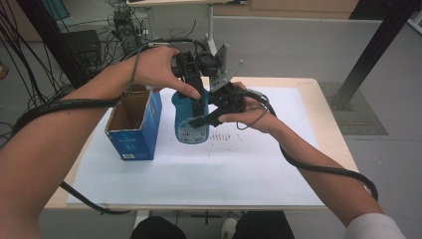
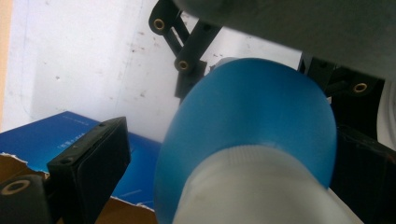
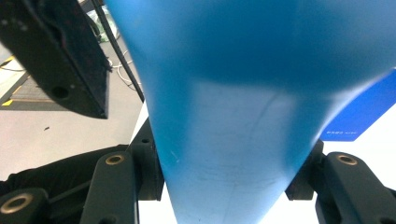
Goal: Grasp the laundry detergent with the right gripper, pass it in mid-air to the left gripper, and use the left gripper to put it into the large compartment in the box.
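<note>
Between both grippers, right gripper (image 1: 211, 118) clamped around blue bottle (image 1: 191, 124).

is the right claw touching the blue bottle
Touching. In the right gripper view the right claw has its jaws pressed against both sides of the blue bottle, with no gap at either side.

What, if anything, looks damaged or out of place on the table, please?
The blue carton beside the blue bottle stands open, and its top edge looks roughly torn, with brown cardboard exposed. Nothing looks spilled on the white sheet.
</note>
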Motion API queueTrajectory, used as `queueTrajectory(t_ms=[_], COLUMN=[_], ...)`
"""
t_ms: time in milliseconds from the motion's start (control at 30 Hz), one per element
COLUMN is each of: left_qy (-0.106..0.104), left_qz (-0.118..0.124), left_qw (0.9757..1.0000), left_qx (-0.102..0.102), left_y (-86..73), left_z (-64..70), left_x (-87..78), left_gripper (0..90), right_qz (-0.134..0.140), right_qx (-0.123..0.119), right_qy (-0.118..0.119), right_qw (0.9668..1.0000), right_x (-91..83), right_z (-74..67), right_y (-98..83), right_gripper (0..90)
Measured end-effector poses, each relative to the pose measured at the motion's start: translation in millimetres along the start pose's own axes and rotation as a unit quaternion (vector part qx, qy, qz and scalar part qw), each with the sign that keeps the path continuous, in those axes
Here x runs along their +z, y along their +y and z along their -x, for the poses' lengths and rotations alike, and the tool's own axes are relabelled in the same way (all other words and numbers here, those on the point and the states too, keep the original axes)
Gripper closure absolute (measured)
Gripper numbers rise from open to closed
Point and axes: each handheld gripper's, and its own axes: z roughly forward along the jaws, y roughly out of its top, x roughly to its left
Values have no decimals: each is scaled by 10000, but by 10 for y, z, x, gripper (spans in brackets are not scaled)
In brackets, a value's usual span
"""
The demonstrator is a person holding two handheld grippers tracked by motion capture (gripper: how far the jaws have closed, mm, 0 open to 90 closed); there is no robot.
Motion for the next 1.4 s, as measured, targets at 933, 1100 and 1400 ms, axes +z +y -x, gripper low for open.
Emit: queueTrajectory(t_ms=[933,1100,1400], left_qy=[-143,-141,-117], left_qz=[-90,-125,-138], left_qw=[9998,9998,9997], left_qx=[112,116,167], left_y=[10,27,30], left_z=[32,38,40], left_x=[28,30,36], left_gripper=[342,342,344], right_qz=[-40,-28,-22], right_qx=[-28,-20,-52], right_qy=[29,10,12], right_qw=[10000,10000,10000], right_x=[5,-2,1], right_z=[-13,-13,-8], right_y=[-33,-43,-54], right_gripper=[440,439,437])
